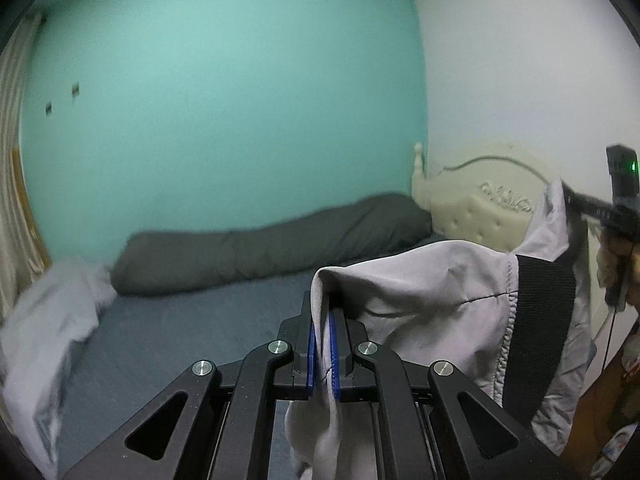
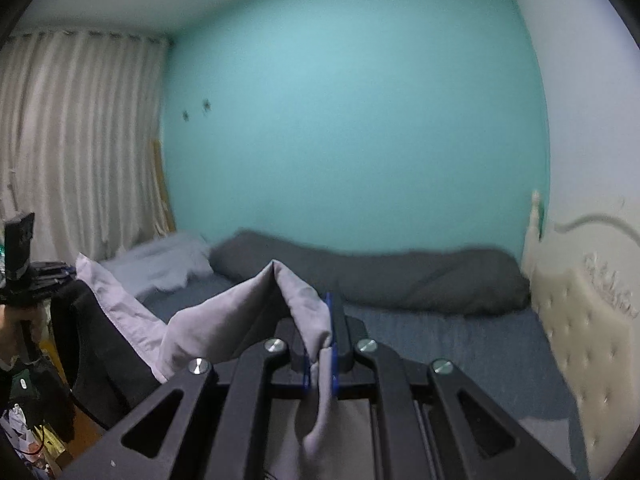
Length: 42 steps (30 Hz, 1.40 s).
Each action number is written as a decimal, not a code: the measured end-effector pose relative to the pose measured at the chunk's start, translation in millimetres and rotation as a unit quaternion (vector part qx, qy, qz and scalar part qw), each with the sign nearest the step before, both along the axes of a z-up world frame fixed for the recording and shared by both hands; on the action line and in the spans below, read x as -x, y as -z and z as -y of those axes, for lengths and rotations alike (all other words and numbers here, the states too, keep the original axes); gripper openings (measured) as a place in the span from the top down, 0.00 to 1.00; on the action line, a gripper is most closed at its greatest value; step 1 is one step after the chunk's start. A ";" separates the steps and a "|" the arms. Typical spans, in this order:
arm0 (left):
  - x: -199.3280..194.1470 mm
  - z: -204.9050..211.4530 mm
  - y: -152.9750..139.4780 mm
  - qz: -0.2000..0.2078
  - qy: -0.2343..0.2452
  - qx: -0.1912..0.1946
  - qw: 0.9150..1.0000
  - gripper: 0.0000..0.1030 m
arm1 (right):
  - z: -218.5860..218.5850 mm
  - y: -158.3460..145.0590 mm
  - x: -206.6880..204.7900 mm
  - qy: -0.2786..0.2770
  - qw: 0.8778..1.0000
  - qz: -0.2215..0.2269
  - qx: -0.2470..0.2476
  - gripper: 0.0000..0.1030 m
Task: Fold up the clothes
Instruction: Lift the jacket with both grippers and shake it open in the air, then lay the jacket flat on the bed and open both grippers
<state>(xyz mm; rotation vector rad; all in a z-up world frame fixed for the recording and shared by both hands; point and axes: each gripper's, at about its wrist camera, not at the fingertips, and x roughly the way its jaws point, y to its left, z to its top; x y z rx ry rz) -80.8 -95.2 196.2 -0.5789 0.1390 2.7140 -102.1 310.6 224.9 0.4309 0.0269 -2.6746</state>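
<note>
A light grey garment (image 1: 432,300) with a broad black band (image 1: 540,328) hangs in the air between my two grippers, above the bed. My left gripper (image 1: 325,320) is shut on one edge of its cloth, which drapes over and down between the blue pads. In the right wrist view my right gripper (image 2: 320,320) is shut on another edge of the same grey garment (image 2: 224,324), which stretches away to the left. The right gripper's body (image 1: 622,196) shows at the far right of the left wrist view, and the left gripper's body (image 2: 18,248) at the far left of the right wrist view.
Below lies a bed with a blue-grey sheet (image 1: 192,332). A long dark grey bolster (image 1: 260,240) rests along the teal wall. White crumpled cloth (image 1: 44,328) lies at the bed's left end. A cream padded headboard (image 1: 480,208) stands right; curtains (image 2: 80,140) hang left.
</note>
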 end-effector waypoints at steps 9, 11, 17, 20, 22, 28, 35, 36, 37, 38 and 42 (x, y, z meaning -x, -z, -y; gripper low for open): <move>169.8 -12.0 120.5 0.082 -0.018 -0.009 0.996 0.95 | -5.1 126.6 156.0 0.037 0.994 0.102 -0.018 0.94; 207.3 -11.6 147.8 0.104 -0.021 -0.014 0.994 0.95 | 5.9 146.6 194.2 0.042 0.992 0.118 -0.023 0.94; 304.5 -15.4 227.0 0.163 -0.033 -0.029 0.986 0.95 | 11.5 215.2 288.1 0.060 0.984 0.167 -0.031 0.94; 346.8 -19.1 264.7 0.194 -0.033 -0.037 0.980 0.95 | 8.6 250.7 327.2 0.069 0.978 0.195 -0.033 0.94; 371.6 -22.0 285.9 0.211 -0.034 -0.042 0.976 0.95 | 4.7 274.2 355.8 0.079 0.973 0.216 -0.029 0.94; 436.9 -30.2 334.8 0.249 -0.038 -0.055 0.966 0.95 | -4.2 320.9 412.6 0.097 0.963 0.248 -0.036 0.94; 498.3 -35.5 388.1 0.289 -0.047 -0.054 0.955 0.95 | 0.6 372.7 469.8 0.099 0.954 0.280 -0.041 0.94; 506.8 -37.5 397.5 0.294 -0.048 -0.053 0.953 0.95 | 2.5 381.6 476.4 0.100 0.953 0.284 -0.041 0.94; 514.7 -40.7 407.7 0.301 -0.048 -0.049 0.951 0.95 | 4.3 390.3 482.5 0.100 0.951 0.288 -0.042 0.94; 521.8 -43.6 417.1 0.307 -0.049 -0.045 0.949 0.95 | 6.2 398.1 486.5 0.100 0.950 0.293 -0.042 0.94; 543.0 -51.9 457.2 0.329 -0.058 -0.034 0.942 0.95 | 12.5 437.5 508.1 0.109 0.940 0.320 -0.050 0.90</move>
